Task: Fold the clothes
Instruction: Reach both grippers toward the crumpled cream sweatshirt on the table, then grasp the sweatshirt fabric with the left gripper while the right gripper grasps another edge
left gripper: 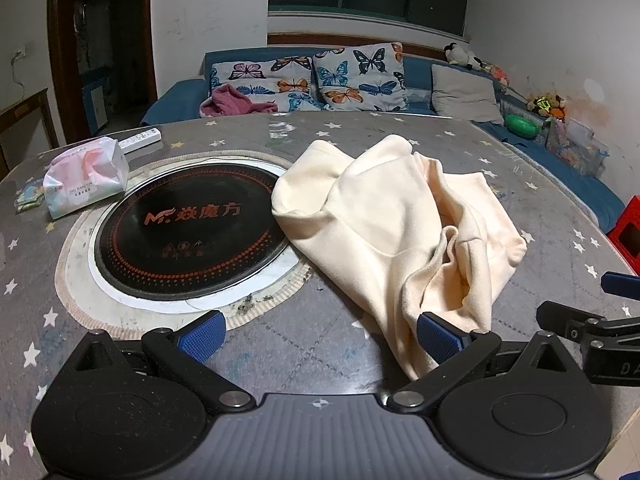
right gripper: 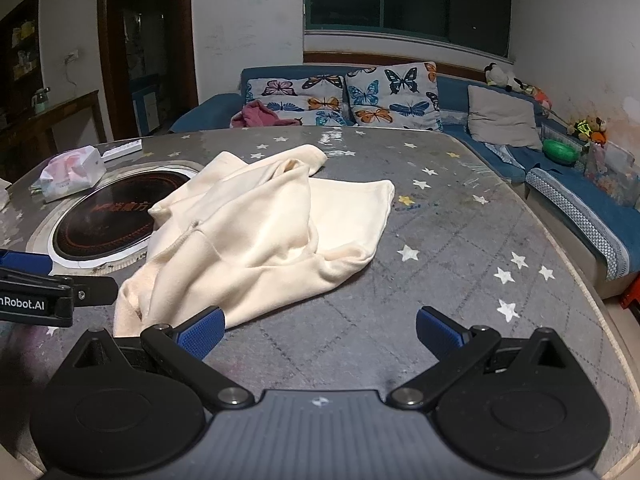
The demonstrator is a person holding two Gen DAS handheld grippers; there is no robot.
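The left claw (left gripper: 320,338) is spread wide and holds nothing. Its right blue pad sits just at the near edge of the cream top (left gripper: 396,232). The right claw (right gripper: 320,336) is spread wide too and is empty. Its left pad is right beside the near edge of the cloth, and its right pad is over bare table (right gripper: 460,264).

The cream top lies in a messy heap in the middle of the gray table with white stars. Its far left side covers a bit of the round black cooker plate (left gripper: 188,232) set into the table. One part sticks out to the far side, maybe a sleeve, and another part lies flat to the right. I cannot tell for sure which end is the neck.

The top looks soft, thick and floppy. It is likely light, and it will sag and slide when it is lifted, so it cannot break. Two claws should work better than one. A good place to pinch is a thick edge, like the hem or a cuff near the claws, one claw at each corner, so the cloth can be pulled flat first.

A tissue pack (left gripper: 86,176) sits far to the left, well away from the top.
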